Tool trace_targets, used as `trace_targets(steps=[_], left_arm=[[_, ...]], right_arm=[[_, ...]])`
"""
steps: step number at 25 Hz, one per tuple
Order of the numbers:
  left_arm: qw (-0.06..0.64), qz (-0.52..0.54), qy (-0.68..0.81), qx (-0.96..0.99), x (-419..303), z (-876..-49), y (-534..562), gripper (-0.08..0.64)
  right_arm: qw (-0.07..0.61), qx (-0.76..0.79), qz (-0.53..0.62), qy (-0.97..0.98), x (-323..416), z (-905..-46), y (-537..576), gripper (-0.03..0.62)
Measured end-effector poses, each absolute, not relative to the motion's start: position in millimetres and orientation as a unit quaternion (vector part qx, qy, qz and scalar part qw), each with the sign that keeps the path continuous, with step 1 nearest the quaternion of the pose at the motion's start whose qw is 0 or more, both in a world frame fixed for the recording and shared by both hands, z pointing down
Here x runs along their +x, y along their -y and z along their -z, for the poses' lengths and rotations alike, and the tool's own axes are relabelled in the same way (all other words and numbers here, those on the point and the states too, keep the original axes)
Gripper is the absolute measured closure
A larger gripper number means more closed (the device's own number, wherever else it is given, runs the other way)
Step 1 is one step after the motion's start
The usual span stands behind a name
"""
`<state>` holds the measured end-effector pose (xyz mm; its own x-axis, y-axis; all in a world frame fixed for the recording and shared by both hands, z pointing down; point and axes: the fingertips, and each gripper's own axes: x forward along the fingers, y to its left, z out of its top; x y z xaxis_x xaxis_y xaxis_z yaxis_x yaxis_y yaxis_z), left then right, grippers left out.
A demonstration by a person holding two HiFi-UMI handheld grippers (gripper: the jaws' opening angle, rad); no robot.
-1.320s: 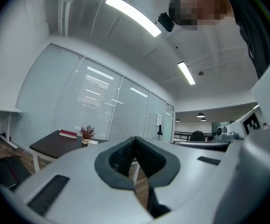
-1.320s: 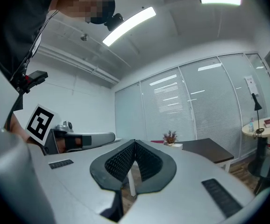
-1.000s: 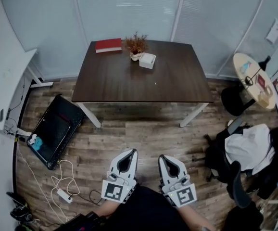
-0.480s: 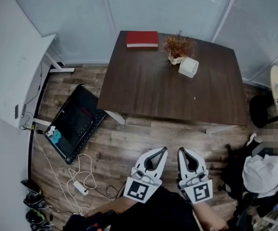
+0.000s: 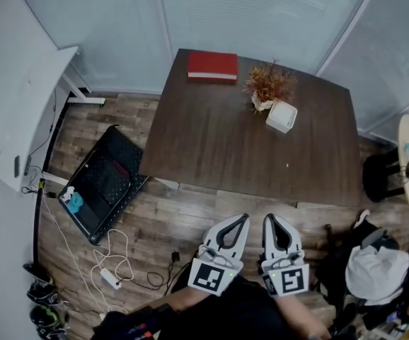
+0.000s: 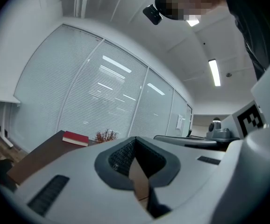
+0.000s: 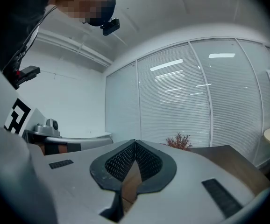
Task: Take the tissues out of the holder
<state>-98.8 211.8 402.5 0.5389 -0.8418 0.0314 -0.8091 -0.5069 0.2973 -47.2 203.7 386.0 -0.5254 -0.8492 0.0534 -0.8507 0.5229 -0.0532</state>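
Distance decided everything at this moment. We held the left tool point(image 5: 243, 219) and the right tool point(image 5: 268, 219) side by side over the wooden floor point(image 5: 183, 211), short of the near edge of the worktop point(image 5: 211, 140). Each had its jaws clenched tip to tip on nothing. The tissue holder point(image 5: 281, 116), a small white box, stood on the far right part of the worktop, just beside the potted dried plant point(image 5: 268, 87) and well apart from the red book point(image 5: 212, 66). It lay ahead of us and slightly to the right, so we judged the right tool the nearer one. The box looked about square, set cornerwise to us. Whether tissues stuck out of its top we could not tell. We could not pick out the holder in either tool's own view.
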Motion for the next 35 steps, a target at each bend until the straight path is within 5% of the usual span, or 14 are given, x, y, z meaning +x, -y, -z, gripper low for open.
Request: trace_targets(steps=[8, 13, 35], left_arm=[[0.142, 0.025, 0.457, 0.877, -84, -439, -184, 0.561], [0.166, 0.051, 0.451, 0.876, -71, -436, -169, 0.561], [0.110, 0.035, 0.559, 0.821, -32, -397, -110, 0.561]], right_arm=[[0.025, 0.512, -0.048, 0.857, -25, -419, -186, 0.583], [0.095, 0.530, -0.073, 0.840, -1, -453, -181, 0.583], [0.023, 0.466, -0.050, 0.883, 78, -404, -91, 0.583]])
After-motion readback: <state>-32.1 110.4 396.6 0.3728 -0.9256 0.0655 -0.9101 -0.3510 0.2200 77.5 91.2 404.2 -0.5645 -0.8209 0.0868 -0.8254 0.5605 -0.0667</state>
